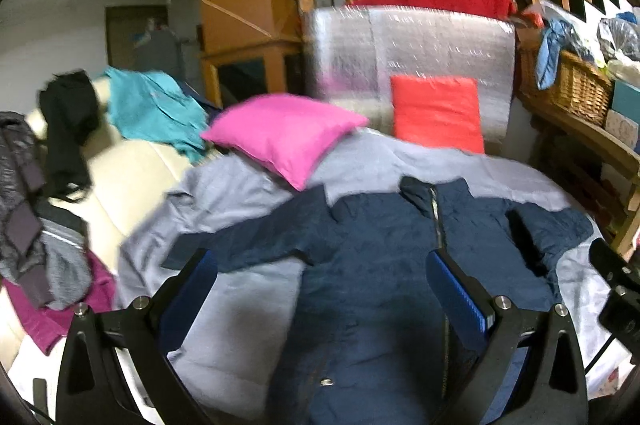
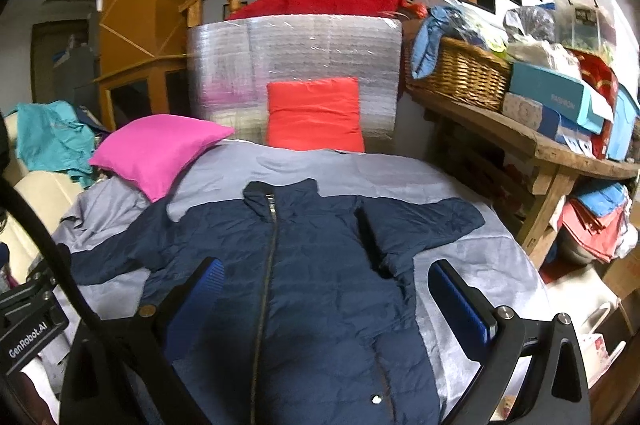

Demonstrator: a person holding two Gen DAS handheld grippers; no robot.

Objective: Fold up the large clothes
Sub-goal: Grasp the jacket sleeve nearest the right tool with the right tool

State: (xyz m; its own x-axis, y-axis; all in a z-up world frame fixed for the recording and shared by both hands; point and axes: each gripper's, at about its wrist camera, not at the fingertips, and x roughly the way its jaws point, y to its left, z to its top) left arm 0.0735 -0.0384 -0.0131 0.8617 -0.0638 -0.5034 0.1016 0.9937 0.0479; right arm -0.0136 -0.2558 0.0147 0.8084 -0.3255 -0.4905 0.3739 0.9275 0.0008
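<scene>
A wicker basket (image 2: 460, 75) sits on a wooden bench (image 2: 532, 141) to the right of the bed, with a light blue cloth (image 2: 426, 41) hanging over its rim and plastic bags heaped in it. Boxes (image 2: 556, 97) are stacked just beside it on the same bench.

The right wrist view shows that bench fully, plus red and blue fabric piled underneath. The left wrist view shows more of the other side: a teal garment (image 1: 156, 105) and a black one (image 1: 68, 121) draped over a cream sofa (image 1: 132, 177), and grey and magenta clothes heaped nearer the camera. It also catches the edge of the right tongs (image 1: 616, 289).

The navy jacket (image 2: 320, 265) lies flat on the grey bedsheet (image 2: 472, 257), zip up, collar toward a pink pillow (image 2: 160, 149) and an orange pillow (image 2: 316, 113), sleeves spread to both sides.

The left tongs (image 1: 320, 277) are spread wide above the jacket's body, holding nothing. The right tongs (image 2: 324, 285) are likewise wide apart over the jacket, empty.
</scene>
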